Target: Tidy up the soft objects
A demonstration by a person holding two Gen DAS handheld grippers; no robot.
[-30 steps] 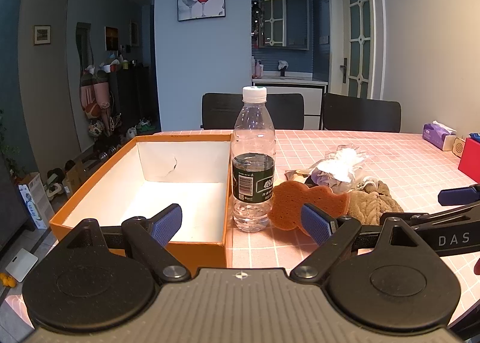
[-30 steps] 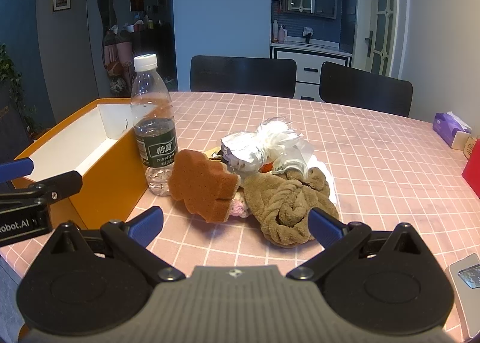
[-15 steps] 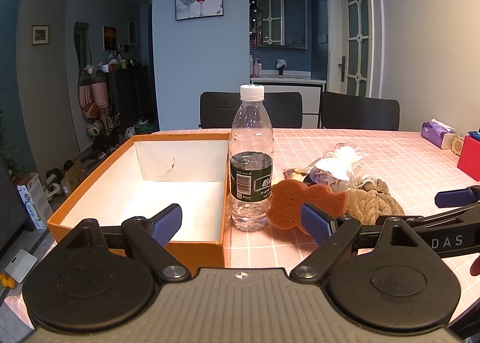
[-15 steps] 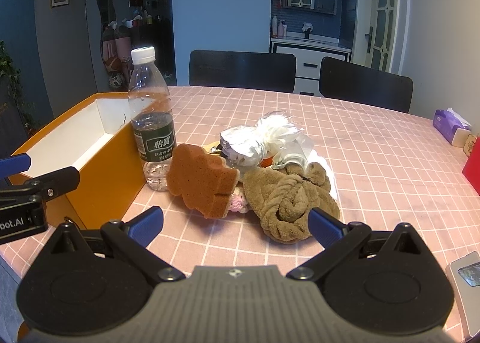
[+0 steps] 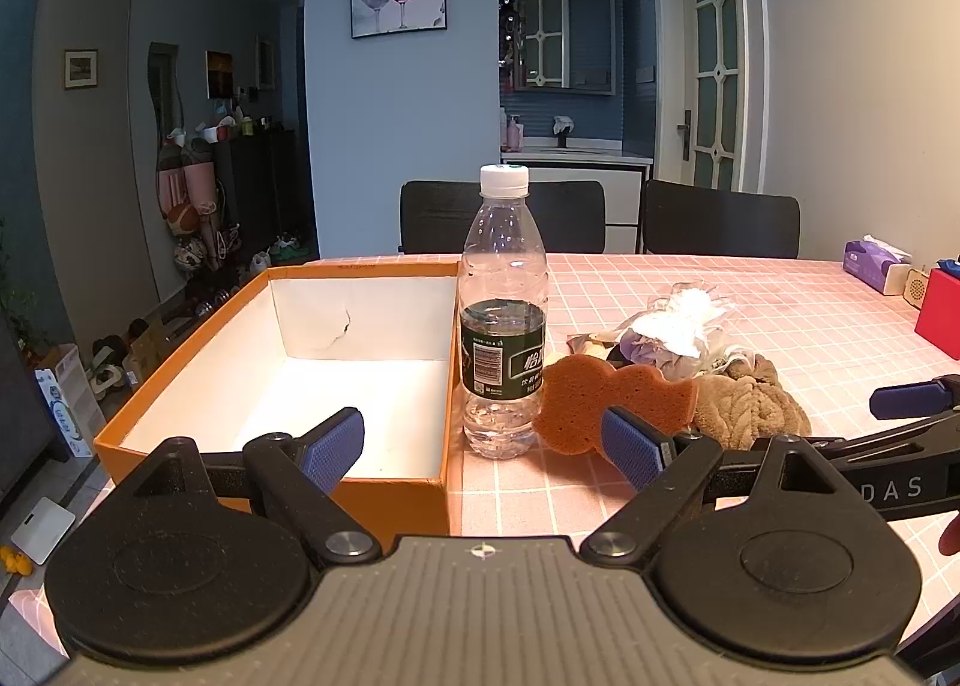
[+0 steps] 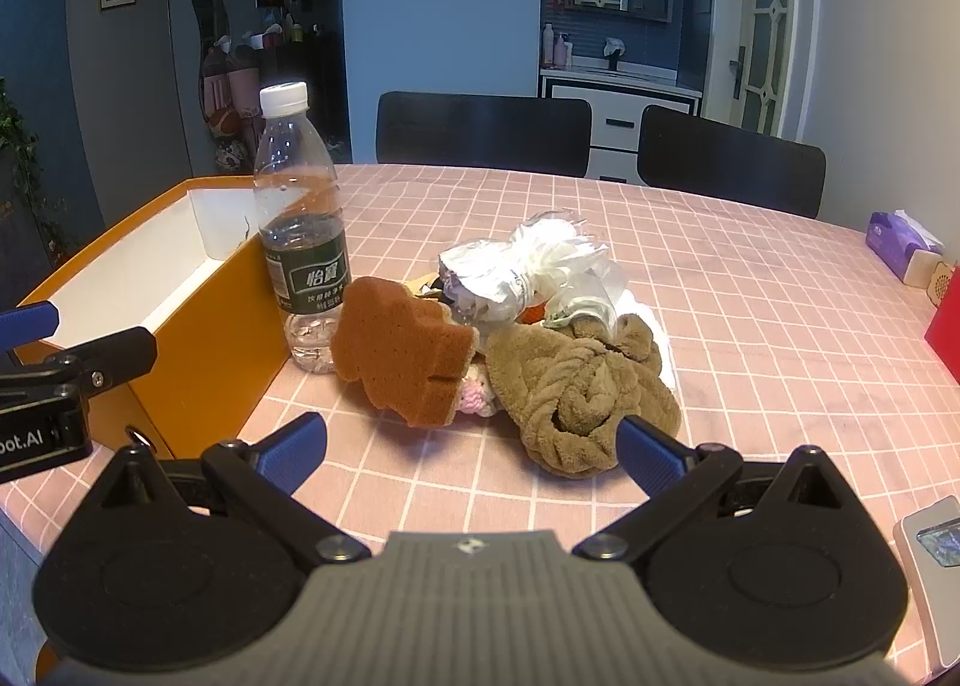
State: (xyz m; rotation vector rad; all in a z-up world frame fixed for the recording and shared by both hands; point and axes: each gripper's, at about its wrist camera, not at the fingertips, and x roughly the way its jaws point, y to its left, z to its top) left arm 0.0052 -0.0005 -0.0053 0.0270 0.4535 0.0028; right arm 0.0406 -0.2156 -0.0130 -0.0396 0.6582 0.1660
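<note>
An orange sponge (image 6: 408,356) leans on a pile with a brown knitted cloth (image 6: 576,398), a small pink knit piece (image 6: 474,399) and a crumpled plastic bag (image 6: 540,272). The sponge (image 5: 612,404), cloth (image 5: 750,407) and bag (image 5: 678,326) also show in the left wrist view. An open orange box (image 5: 447,464) with a white inside stands left of the pile; it also shows in the right wrist view (image 6: 228,338). My left gripper (image 5: 483,449) is open and empty in front of the box and bottle. My right gripper (image 6: 474,449) is open and empty just short of the pile.
A plastic water bottle (image 5: 503,326) stands between box and sponge, seen too in the right wrist view (image 6: 303,242). A tissue box (image 6: 900,254) and a red box (image 5: 942,314) sit at the far right. A white device (image 6: 930,554) lies near the right front edge. Black chairs (image 6: 726,164) stand behind the table.
My right gripper has moved forward and a little lower toward the pile. My left gripper has shifted slightly. Both stayed open.
</note>
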